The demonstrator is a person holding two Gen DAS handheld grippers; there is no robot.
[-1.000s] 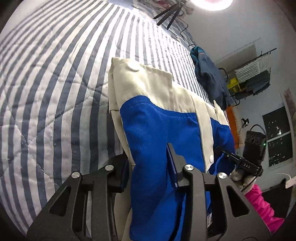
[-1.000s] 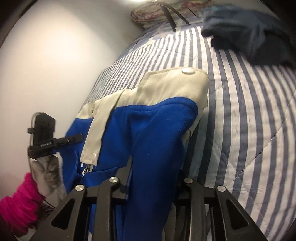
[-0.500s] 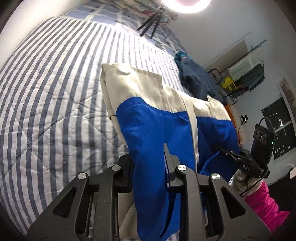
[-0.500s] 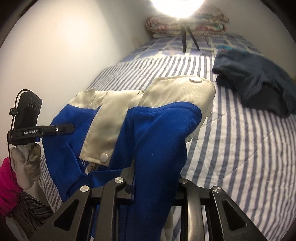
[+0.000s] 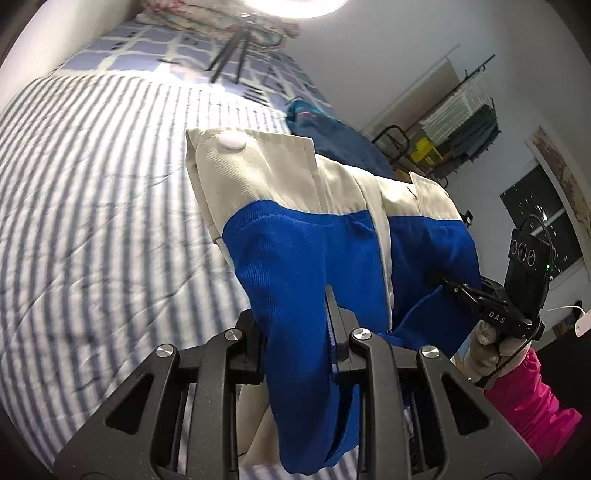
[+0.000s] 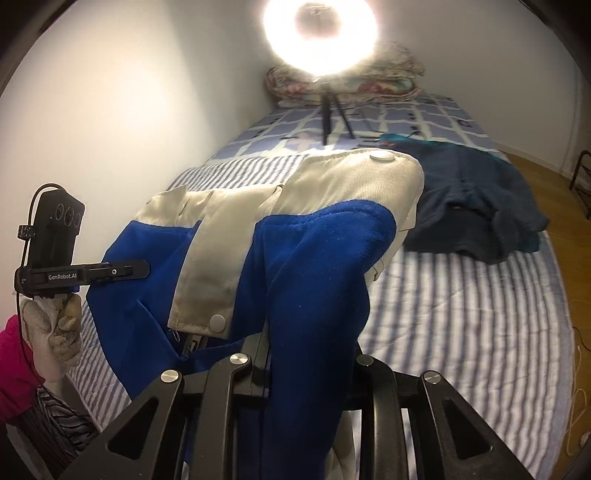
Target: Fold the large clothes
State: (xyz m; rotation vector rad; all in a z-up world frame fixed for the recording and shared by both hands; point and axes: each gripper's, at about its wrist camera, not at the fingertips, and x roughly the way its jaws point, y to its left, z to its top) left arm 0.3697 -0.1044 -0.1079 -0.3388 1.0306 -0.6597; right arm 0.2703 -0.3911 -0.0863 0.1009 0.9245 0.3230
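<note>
Both ends of the blue-and-cream jacket [image 5: 317, 258] now lifted higher off the striped bed quilt [image 5: 92, 229] than a second ago, cream collar band with its white snap button [image 5: 231, 141] carried up toward the ring light [image 6: 320, 35]. Left hand-held gripper [image 5: 295, 332] narrowed since then and clamped on a bunched fold of blue cloth; right hand-held gripper [image 6: 306, 365] likewise pinched on the jacket's other side, fabric hanging below both. Jacket stretched between the two grips, middle placket sagging, lower part draped near the bed edge. Dark blue garment [image 6: 476, 199] left lying further up the bed, apart. Probably a lift-and-spread step, readying the jacket to be laid flat for the first fold; no fold made yet.
</note>
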